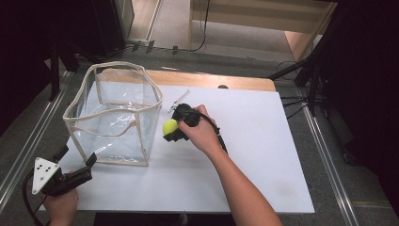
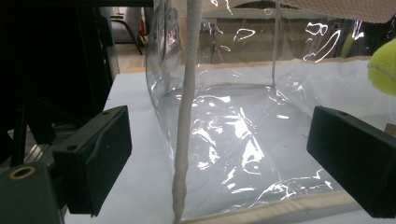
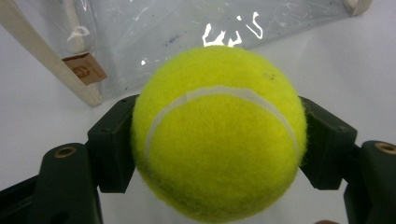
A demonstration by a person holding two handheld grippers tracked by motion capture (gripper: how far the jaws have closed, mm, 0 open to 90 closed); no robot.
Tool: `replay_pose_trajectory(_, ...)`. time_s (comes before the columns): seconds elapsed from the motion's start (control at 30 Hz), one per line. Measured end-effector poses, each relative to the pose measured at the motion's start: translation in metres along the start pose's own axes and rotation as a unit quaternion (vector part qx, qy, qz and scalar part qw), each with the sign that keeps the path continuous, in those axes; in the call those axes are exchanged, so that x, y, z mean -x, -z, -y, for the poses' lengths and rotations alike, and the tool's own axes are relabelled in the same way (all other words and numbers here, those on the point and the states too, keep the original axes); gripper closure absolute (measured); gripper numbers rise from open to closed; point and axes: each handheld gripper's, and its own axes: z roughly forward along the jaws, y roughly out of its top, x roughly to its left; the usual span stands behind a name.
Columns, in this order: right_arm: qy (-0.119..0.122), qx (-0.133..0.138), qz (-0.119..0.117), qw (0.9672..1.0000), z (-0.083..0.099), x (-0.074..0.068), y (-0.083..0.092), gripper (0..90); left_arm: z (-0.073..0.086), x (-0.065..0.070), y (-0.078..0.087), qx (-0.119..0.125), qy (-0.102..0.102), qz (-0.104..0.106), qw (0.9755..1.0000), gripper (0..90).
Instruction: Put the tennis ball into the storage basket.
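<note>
Clear plastic makes up the tall bag (image 1: 114, 113) with cream trim that stands open-topped toward the left edge of the white table (image 1: 263, 155), and as far as the high view shows, nothing lies inside it yet. At the table's near left corner the left gripper (image 1: 75, 162) points at the bag's near corner, its jaws spread wide and holding nothing; in the left gripper view the bag's cream seam (image 2: 184, 121) rises between them without being touched. Just right of the bag, toward the middle of the table, the right gripper (image 1: 171, 128) has its jaws pinched on a yellow-green tennis ball (image 3: 217, 133), one pad pressed to each side, and appears to carry it just off the surface. Judging by this, the pick-up is done; what is left is to raise the ball over the bag's rim (image 1: 150, 89), let it drop in, and draw the hand (image 1: 203, 133) away.
</note>
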Motion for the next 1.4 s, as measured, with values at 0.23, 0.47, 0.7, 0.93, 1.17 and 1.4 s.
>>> replay_pose_trajectory(0.23,0.000,0.015,-0.002,0.9999,-0.007,-0.001,0.011,24.1,0.000,0.000,-0.001,-0.002,0.001,-0.002,1.0000,6.9)
replay_pose_trajectory(0.47,0.008,0.019,-0.004,0.9998,-0.014,-0.001,0.025,24.1,0.000,0.000,-0.001,-0.003,0.000,-0.002,1.0000,6.9)
replay_pose_trajectory(0.7,0.017,0.022,0.004,0.9996,-0.020,-0.001,0.037,24.1,0.000,0.001,-0.001,-0.001,0.001,-0.002,1.0000,6.9)
replay_pose_trajectory(0.93,0.017,0.030,0.004,0.9994,-0.025,-0.001,0.048,24.1,0.000,0.001,-0.001,0.001,0.001,-0.001,1.0000,6.9)
replay_pose_trajectory(1.17,0.022,0.032,0.002,0.9993,-0.031,-0.001,0.059,24.1,0.000,0.000,-0.001,-0.004,0.000,-0.002,1.0000,6.9)
replay_pose_trajectory(1.4,0.025,0.043,0.006,0.9987,-0.037,-0.001,0.071,24.1,0.000,0.001,-0.001,-0.003,0.000,-0.003,1.0000,6.9)
